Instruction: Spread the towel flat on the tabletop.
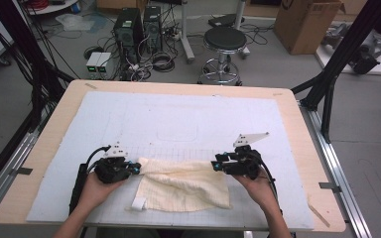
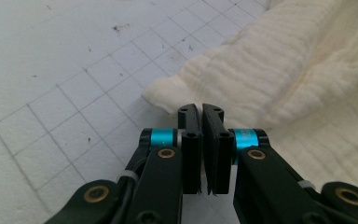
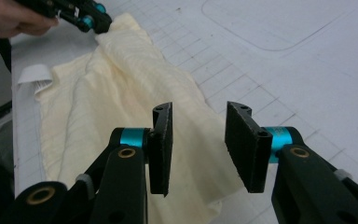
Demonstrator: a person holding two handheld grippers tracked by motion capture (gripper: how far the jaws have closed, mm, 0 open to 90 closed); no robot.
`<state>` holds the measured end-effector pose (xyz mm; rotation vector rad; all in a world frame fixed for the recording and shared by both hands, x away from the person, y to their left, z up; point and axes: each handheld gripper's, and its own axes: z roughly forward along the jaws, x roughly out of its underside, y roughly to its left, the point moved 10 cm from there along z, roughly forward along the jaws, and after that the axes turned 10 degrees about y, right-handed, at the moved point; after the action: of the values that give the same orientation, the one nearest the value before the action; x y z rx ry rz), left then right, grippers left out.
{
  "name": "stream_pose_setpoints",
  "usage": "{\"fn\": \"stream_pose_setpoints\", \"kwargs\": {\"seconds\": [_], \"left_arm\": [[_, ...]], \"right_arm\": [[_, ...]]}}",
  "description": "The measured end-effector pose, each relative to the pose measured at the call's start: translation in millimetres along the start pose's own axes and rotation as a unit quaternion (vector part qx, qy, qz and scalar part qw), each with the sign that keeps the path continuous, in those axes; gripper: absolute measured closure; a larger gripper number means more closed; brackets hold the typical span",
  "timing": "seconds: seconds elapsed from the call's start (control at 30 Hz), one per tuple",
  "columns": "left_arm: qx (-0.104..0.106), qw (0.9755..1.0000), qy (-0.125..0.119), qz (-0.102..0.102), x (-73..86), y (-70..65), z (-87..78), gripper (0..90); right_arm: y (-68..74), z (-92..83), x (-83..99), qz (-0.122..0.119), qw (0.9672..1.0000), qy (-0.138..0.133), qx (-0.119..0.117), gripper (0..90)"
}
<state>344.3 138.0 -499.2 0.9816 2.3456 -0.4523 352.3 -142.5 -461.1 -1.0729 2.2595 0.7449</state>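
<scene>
The left gripper [image 2: 200,112] was clenched, its jaws pressed together at the near-left corner of the cream cloth [image 1: 186,183], though whether any fabric was pinched between them could not be told. The right gripper [image 3: 198,140] stood released, jaws apart and nothing between them, just above the cloth's right edge. The cloth lay rumpled near the front of the gridded white mat [image 1: 188,119], between both hands, on the wooden table [image 1: 59,124]

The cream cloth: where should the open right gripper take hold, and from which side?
Probably the cream cloth is best pinched at its far right corner, coming in low from the right: the edge there lies thin and free, right before the right gripper.
</scene>
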Motion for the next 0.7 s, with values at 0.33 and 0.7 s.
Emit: {"fn": "stream_pose_setpoints", "kwargs": {"seconds": [0.33,0.7], "left_arm": [[0.001,1.0,-0.002,0.002,0.5,0.5,-0.6,85.7],[-0.002,0.9998,-0.016,-0.009,-2.7,3.1,-4.6,81.6]], "right_arm": [[-29.0,20.8,2.3,0.039,0.9979,0.037,0.034,63.2],[-25.0,41.2,17.9,0.01,0.9926,0.095,0.076,76.2]]}}
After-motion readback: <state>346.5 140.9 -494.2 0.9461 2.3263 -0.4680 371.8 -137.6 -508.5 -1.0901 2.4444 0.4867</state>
